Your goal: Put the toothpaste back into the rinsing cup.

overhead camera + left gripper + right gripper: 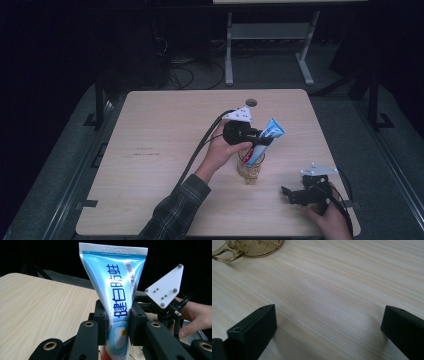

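A blue and white toothpaste tube point(265, 141) stands tilted in a clear amber glass cup point(250, 169) near the middle of the table. My left gripper point(260, 139) is shut on the tube above the cup's rim. In the left gripper view both black pads press the tube point(118, 297) on its printed sides, crimped end up. My right gripper point(291, 194) rests low over the table at the front right, and its two jaws stand wide open over bare wood point(329, 322) with nothing between them. The cup's base and handle point(249, 248) show at the top left of the right gripper view.
The light wooden table point(150, 150) has a round cable hole point(251, 102) at its far edge. A white desk frame point(270, 45) stands on the dark floor behind it. The right gripper's grey plate point(166, 287) and the hand holding it show beyond the tube.
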A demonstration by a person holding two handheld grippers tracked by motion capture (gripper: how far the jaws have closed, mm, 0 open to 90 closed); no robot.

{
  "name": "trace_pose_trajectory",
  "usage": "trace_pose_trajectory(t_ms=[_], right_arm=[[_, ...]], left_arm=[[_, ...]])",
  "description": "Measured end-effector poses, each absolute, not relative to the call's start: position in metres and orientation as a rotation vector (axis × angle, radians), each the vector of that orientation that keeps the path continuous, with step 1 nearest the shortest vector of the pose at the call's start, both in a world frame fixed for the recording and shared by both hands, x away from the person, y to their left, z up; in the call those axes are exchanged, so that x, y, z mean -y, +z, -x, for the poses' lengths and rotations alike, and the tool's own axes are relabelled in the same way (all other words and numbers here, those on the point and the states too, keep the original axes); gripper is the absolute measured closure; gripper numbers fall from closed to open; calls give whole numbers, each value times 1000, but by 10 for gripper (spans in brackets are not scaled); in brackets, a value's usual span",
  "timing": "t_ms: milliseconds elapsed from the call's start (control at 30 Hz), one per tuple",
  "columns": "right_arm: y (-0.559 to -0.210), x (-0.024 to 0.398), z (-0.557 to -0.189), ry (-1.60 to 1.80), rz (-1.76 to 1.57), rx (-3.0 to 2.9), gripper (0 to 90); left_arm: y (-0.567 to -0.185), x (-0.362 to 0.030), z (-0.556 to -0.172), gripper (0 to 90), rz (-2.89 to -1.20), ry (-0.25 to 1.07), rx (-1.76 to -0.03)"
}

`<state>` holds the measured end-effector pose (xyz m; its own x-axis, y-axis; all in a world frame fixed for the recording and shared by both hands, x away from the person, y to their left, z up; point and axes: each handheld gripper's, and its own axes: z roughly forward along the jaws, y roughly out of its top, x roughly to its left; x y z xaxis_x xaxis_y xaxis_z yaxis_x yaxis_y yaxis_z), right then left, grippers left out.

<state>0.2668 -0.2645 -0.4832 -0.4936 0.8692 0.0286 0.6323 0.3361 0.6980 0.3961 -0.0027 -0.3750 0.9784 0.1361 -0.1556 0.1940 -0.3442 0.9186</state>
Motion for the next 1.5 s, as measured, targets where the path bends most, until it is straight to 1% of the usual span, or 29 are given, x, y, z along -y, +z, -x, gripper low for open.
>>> trace_pose_trajectory(t_ms=[533, 733, 800, 900, 1000, 1100, 1333, 1500], right_arm=[[-483, 265, -267, 939, -1330, -2255, 0], [-483, 264, -267, 940, -1333, -2257, 0], [-483, 265, -267, 940, -1327, -2256, 0], [-483, 265, -267, 940, -1329, -2256, 0], [-483, 265, -267, 940, -1329, -2256, 0], [-483, 264, -267, 942, -1330, -2256, 0], [-483, 265, -267, 941, -1328, -2257, 0], [-483, 265, -267, 941, -1329, -2257, 0]], left_arm=[[-381, -4, -393, 710, -1962, -33, -250], [-383, -4, -394, 690, -1965, -34, -255], [-381, -6, -396, 621, -1956, -42, -264], [-379, -8, -397, 490, -1965, -24, -285], [-376, -11, -398, 384, -1984, -8, -305], [-372, -16, -399, 349, -1995, 4, -319], [-365, -29, -396, 322, -2021, 30, -345], [-360, -40, -392, 318, -2035, 56, -364]])
